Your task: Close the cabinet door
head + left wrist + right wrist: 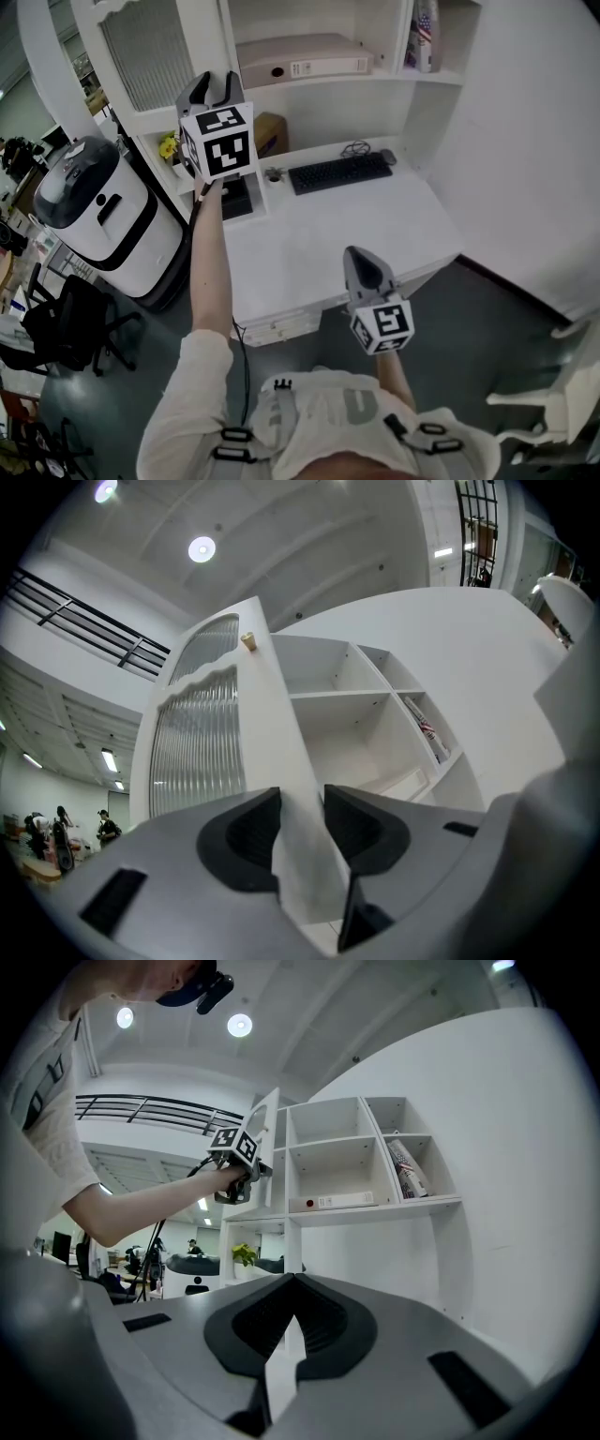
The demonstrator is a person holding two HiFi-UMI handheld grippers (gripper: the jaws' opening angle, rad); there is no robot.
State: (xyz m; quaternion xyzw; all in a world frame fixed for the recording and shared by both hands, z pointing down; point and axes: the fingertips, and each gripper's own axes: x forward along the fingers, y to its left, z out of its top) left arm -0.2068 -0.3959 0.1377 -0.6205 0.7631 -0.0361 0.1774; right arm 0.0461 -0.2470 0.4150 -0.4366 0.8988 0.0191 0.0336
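White cabinet (394, 82): left hand-held gripper (302, 803) clamps its one open door (267, 714); right hand-held gripper (291, 1326) clenched, empty.

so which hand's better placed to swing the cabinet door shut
Left. The left gripper is clamped on the edge of the open cabinet door; the right gripper hangs low by the desk, shut and empty, well away from the door.

White desk (319, 244) in front of me: black keyboard (339, 172), mouse (388, 157) just beside its right end, cable coil (354, 147) behind, brown box (271, 133) at back left. Shelf (319, 86) above carries flat white binder (300, 58); books (424, 37) stand in the right compartment. Grey floor (487, 309): white rounded machine (98, 211), black chair (70, 328) on my left.
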